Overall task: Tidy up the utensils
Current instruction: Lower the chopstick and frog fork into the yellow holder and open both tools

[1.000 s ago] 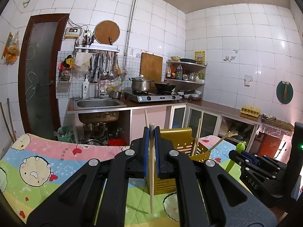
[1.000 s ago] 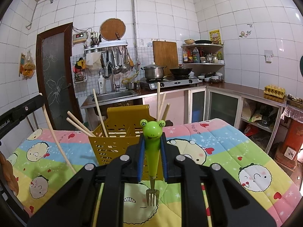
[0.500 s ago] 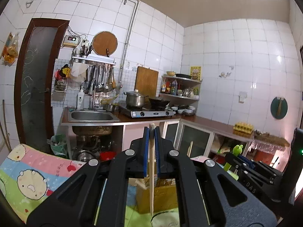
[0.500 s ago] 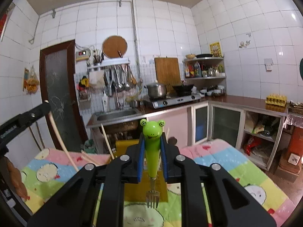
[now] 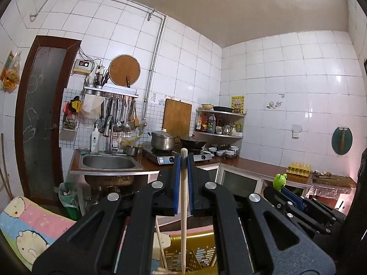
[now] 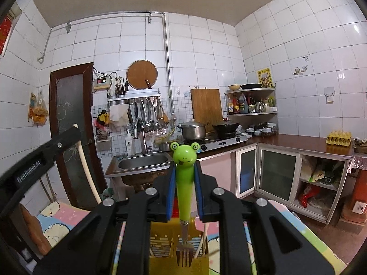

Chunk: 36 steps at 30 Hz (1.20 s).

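Note:
My left gripper [image 5: 183,160] is shut on a pale wooden chopstick [image 5: 183,210] that hangs upright, its lower end over the yellow slotted utensil basket [image 5: 195,252]. My right gripper [image 6: 184,167] is shut on a fork with a green frog handle [image 6: 184,183], tines [image 6: 184,255] pointing down above the yellow basket [image 6: 160,247]. Other chopsticks [image 5: 160,247] stand in the basket. The right gripper and frog head [image 5: 280,180] show at the right of the left wrist view. The left gripper [image 6: 45,158] and its chopstick [image 6: 88,174] show at the left of the right wrist view.
The basket stands on a table under a cartoon-print cloth [image 5: 29,231]. Behind are a steel sink [image 5: 107,162], a stove with a pot [image 5: 164,141] and wok, a counter with glass-door cabinets [image 6: 277,174], an egg tray [image 6: 339,137] and a dark door [image 5: 41,119].
Both grippers have risen with their utensils still held; the basket and table cloth have dropped to the bottom edge of both views.

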Each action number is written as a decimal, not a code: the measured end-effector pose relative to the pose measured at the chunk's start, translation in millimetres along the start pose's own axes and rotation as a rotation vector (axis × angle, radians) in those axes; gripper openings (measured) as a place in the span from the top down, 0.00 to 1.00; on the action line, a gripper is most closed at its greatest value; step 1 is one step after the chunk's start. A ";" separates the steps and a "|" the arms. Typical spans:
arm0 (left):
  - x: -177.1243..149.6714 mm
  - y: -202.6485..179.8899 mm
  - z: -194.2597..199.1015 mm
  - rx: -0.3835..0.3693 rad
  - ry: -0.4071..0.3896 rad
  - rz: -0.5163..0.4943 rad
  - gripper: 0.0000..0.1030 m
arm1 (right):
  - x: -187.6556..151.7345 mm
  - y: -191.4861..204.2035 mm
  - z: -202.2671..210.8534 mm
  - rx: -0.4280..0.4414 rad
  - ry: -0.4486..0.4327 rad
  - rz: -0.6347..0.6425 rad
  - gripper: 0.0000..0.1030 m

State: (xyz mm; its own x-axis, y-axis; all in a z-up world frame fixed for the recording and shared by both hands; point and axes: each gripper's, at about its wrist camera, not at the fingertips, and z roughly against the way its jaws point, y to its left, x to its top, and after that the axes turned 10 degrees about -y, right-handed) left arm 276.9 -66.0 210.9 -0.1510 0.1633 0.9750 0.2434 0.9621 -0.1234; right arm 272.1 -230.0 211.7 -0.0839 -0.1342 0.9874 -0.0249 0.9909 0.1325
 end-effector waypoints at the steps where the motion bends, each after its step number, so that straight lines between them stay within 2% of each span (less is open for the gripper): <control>1: -3.1 0.7 -5.6 0.002 0.000 0.005 0.96 | -1.2 0.9 -6.1 -0.004 0.001 0.005 0.85; 6: -23.7 -1.6 -32.1 0.006 0.015 -0.026 0.96 | -15.8 -4.0 -32.3 -0.020 0.023 0.009 0.85; 15: -87.8 16.1 -61.0 0.013 0.162 -0.018 0.96 | -62.9 -17.3 -65.6 -0.033 0.126 0.015 0.85; 21: -119.1 32.0 -64.3 0.030 0.253 -0.021 0.95 | -88.3 -22.8 -73.2 -0.025 0.198 0.022 0.85; 28: -133.1 45.8 -61.9 0.046 0.328 -0.016 0.95 | -111.4 -27.6 -79.4 -0.035 0.274 0.033 0.85; 30: -132.7 48.2 -60.0 0.052 0.345 -0.022 0.89 | -116.1 -29.0 -79.3 -0.036 0.292 0.041 0.84; 32: -128.3 51.0 -55.0 0.061 0.346 -0.018 0.66 | -118.6 -32.4 -80.5 -0.037 0.322 0.037 0.84; 34: -120.1 53.7 -47.6 0.076 0.338 -0.013 0.50 | -117.1 -37.2 -79.6 -0.036 0.344 0.010 0.81; 36: -110.8 55.9 -39.7 0.083 0.333 -0.010 0.41 | -110.7 -39.9 -73.6 -0.046 0.343 -0.008 0.61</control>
State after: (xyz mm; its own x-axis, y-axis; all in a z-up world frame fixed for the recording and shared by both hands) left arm 345.3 -39.0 103.3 0.1715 0.0861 0.9814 0.1624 0.9801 -0.1143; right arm 355.7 -253.7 103.5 0.2560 -0.1374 0.9569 0.0211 0.9904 0.1366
